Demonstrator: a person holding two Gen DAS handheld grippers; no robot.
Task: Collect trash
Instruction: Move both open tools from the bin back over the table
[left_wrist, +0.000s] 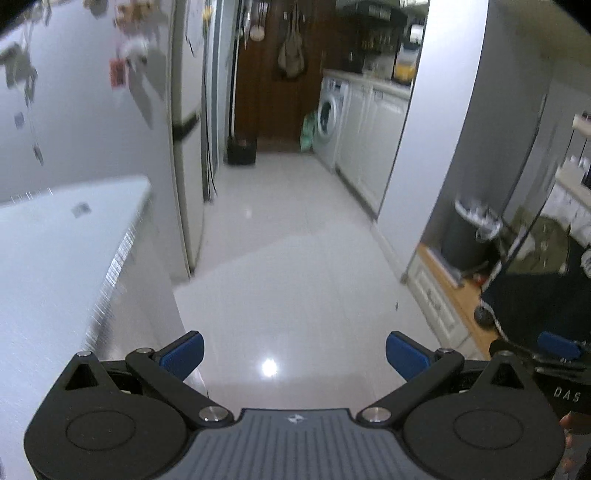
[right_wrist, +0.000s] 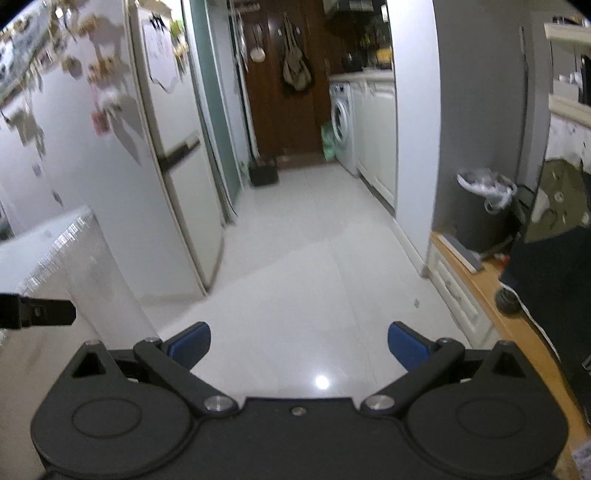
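Plainly, in the left wrist view the left gripper (left_wrist: 294, 353) is hanging over the white floor (left_wrist: 295, 266), fingers (left_wrist: 184, 352) spread wide and empty. At right, the dark trash bin (left_wrist: 467, 238) is standing upright.

Right wrist view: the right gripper (right_wrist: 299, 345) is gaping likewise, the bin (right_wrist: 480, 214) standing upright at mid-right, its white liner (right_wrist: 487, 186) draping over the rim.

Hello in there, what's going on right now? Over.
Left gripper open, empty. Right gripper open, empty. Lined trash bin ahead right, by the wall. Floor between looks bare.
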